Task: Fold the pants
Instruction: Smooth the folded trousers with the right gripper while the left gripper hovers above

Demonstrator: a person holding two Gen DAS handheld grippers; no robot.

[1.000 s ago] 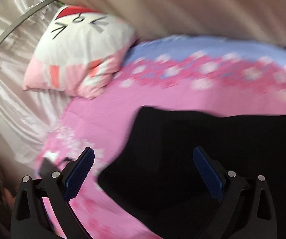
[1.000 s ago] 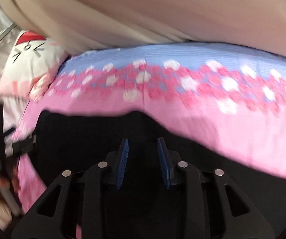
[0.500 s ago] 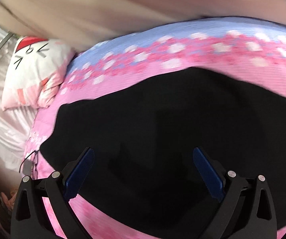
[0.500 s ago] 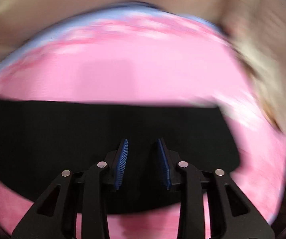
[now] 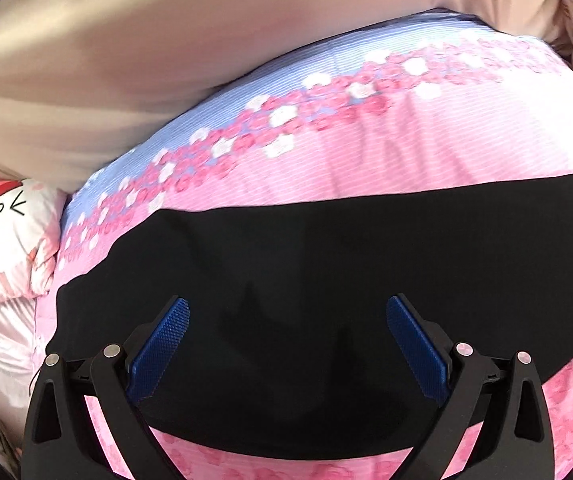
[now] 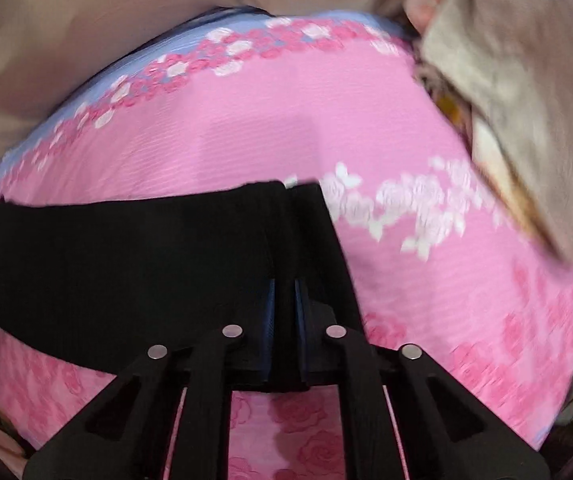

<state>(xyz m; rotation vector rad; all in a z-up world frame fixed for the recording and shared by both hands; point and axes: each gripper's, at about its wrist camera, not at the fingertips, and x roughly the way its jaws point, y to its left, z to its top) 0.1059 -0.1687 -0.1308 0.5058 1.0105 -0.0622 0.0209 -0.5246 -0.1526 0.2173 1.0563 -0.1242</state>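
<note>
Black pants (image 5: 326, 280) lie spread across a pink flowered bed cover (image 5: 426, 140). My left gripper (image 5: 288, 312) is open and empty, its blue pads hovering over the middle of the pants. In the right wrist view the pants (image 6: 126, 260) stretch to the left. My right gripper (image 6: 284, 284) is shut on the pants' right end, where a raised fold of black cloth sits between the fingers.
A white and pink cat-face pillow (image 5: 6, 240) lies at the bed's left end. A beige curtain or wall (image 5: 166, 60) backs the bed. Crumpled beige bedding (image 6: 506, 100) lies at the bed's right end.
Both views swung right along the bed. My right gripper went from slightly open over the pants to shut on their right end. My left gripper stayed open.
</note>
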